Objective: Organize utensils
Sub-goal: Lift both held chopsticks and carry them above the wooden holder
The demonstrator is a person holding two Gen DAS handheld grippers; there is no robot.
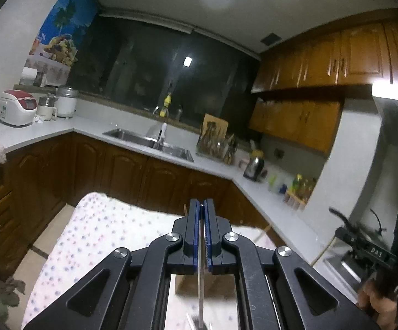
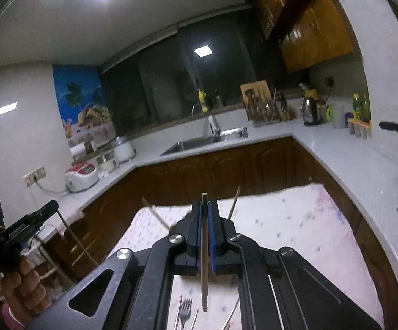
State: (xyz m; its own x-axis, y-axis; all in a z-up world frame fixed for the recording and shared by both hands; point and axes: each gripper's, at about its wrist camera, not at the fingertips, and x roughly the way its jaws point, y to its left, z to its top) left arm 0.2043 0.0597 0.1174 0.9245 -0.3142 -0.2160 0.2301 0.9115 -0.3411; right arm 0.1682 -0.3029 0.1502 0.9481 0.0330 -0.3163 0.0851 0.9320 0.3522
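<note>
My left gripper is shut on a thin metal utensil whose handle runs back between the blue pads toward the camera; its working end is hidden. My right gripper is shut on a pale wooden chopstick that pokes out past the fingertips and hangs down below. Both are held high above a table with a dotted white cloth. On the cloth below the right gripper lie a metal fork and other thin utensils. More chopsticks stick up beyond the fingers.
A kitchen counter wraps around with a sink, rice cooker, kettle and a utensil rack. Wooden cabinets stand below and above. My right gripper's handle shows at the right of the left wrist view.
</note>
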